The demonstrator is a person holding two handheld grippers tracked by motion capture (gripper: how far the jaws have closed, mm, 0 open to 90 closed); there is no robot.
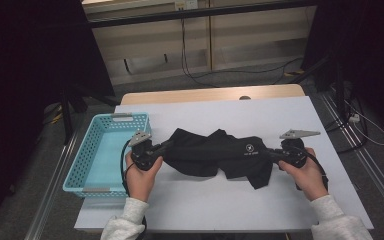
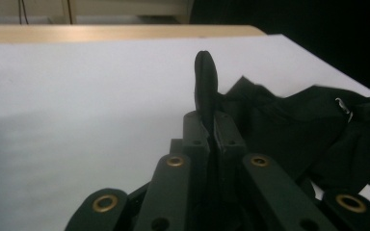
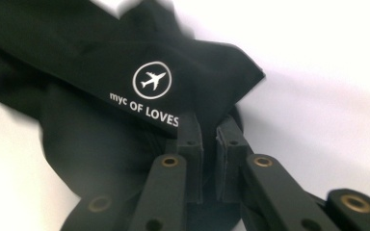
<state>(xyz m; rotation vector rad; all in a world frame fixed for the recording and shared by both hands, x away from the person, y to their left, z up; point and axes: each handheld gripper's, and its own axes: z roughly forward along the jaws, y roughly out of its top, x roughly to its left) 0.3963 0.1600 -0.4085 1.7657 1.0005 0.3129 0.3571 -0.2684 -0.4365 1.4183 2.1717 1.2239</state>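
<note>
A black garment (image 1: 215,157) lies bunched across the middle of the white table (image 1: 220,210), stretched between the two grippers. The left gripper (image 2: 207,120) has its jaws pressed together on a fold of the cloth, which sticks up as a thin ridge just beyond the tips; the rest of the fabric spreads off to one side of the jaws. The right gripper (image 3: 207,130) has its jaws drawn close on the opposite edge, with cloth caught between them just below the printed airplane logo (image 3: 151,80); a narrow slit remains, yet the fabric appears pinched. A blue basket (image 1: 92,160) stands just beside the left hand (image 1: 142,177), on the side away from the garment. Judged step: both ends are secured, so the lift or fold is about to begin. The next move calls for raising both ends together, keeping the cloth taut enough not to slip, then carrying it toward the basket or folding it over.
</note>
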